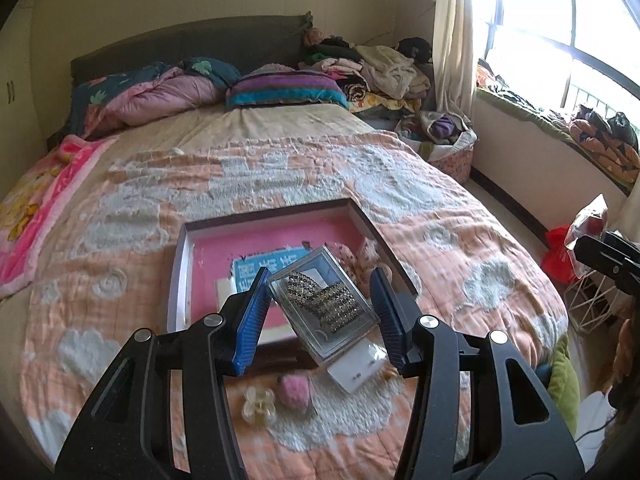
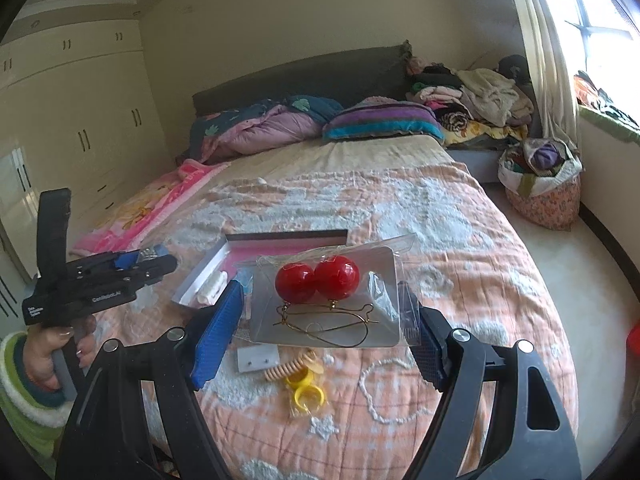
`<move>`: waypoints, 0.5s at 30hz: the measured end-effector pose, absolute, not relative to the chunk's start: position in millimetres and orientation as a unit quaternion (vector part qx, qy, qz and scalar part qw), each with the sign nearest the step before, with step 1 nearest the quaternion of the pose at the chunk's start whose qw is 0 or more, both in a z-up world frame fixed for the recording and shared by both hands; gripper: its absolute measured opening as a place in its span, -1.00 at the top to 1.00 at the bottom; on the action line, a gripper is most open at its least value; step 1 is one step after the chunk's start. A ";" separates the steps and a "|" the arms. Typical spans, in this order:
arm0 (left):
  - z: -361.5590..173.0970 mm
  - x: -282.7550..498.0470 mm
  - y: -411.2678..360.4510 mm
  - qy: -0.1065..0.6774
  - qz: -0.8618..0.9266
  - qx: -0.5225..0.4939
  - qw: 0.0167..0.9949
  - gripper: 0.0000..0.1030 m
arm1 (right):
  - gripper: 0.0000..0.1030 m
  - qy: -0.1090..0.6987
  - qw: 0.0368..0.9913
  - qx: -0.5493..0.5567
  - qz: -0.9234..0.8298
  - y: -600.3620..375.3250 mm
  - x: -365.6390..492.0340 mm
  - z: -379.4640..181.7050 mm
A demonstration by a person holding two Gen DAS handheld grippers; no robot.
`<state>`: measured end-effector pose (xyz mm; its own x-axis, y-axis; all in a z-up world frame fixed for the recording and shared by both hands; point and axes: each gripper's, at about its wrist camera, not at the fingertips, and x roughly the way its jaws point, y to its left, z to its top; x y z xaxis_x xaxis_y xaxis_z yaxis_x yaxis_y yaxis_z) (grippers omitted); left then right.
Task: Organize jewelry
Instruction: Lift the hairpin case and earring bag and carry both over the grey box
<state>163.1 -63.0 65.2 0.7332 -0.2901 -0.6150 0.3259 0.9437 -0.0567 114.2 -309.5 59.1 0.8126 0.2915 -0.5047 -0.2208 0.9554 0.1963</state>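
The left gripper has its blue pads partly closed on a clear plastic box, gripped at its two sides and tilted, lifted above the bed. Inside the box lies a rhinestone hair clip. The right gripper stands wider, its pads pressed against the two side edges of a clear packet that holds a pair of red ball earrings on gold wire hooks, mounted on a grey card; the packet too is raised off the bed.

The bed is covered by a peach quilt with white cloud shapes. At the head end are a dark headboard, a rumpled pink duvet toward the left and a striped pillow to its right, with a heap of clothes at the right corner. A window with a pale curtain fills the right wall; white wardrobes line the left wall in the right wrist view.

Near the foot edge lies a shallow tray with a pink floor, holding a blue card and small items that I cannot make out. In front of it on the quilt are a cream flower clip, a pink fuzzy piece and a white earring card. The right wrist view shows a spiral hair tie and yellow rings near the foot edge.
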 end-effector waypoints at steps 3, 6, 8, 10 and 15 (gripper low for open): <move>66.6 170.8 -60.7 0.325 -0.168 0.027 0.930 0.18 | -0.48 0.272 0.951 0.059 0.137 -303.1 121.8 65.9; 65.9 179.1 -59.1 0.327 -0.168 0.031 0.930 0.18 | -0.48 0.268 0.951 0.056 0.142 -295.8 130.3 69.4; 63.9 186.1 -58.3 0.330 -0.166 0.035 0.929 0.18 | -0.48 0.266 0.951 0.058 0.149 -291.8 137.3 70.1; 60.9 193.4 -56.5 0.335 -0.166 0.035 0.927 0.18 | -0.48 0.271 0.949 0.058 0.153 -287.3 147.0 70.3; 52.7 211.1 -48.7 0.344 -0.160 0.023 0.925 0.18 | -0.49 0.278 0.947 0.041 0.154 -274.5 166.0 68.8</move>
